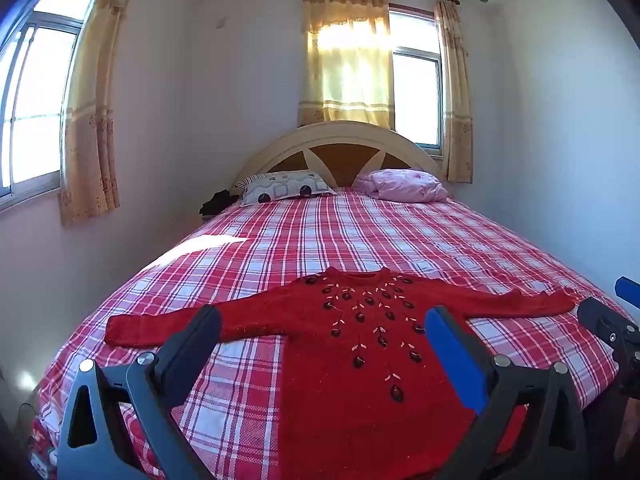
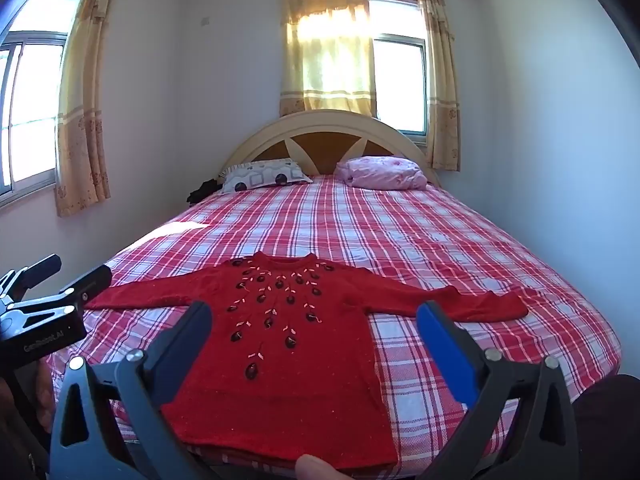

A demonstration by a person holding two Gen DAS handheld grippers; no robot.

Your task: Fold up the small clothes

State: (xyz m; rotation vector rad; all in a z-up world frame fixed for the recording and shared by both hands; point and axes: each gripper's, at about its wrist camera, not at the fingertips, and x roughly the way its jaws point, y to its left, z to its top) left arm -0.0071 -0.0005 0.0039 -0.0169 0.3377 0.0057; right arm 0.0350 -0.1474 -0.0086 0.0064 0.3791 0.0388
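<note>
1. Left wrist view: left gripper jaws wide, empty, above the red sweater, which lies flat on the plaid bed. Best to pinch the left sleeve cuff.
2. Right wrist view: right gripper wide, empty; should take the right sleeve and fold it inward.

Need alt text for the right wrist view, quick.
A red sweater lies flat, sleeves spread, on a red plaid bed. The open right gripper hovers over it, holding nothing; the left gripper shows at the left edge.
</note>
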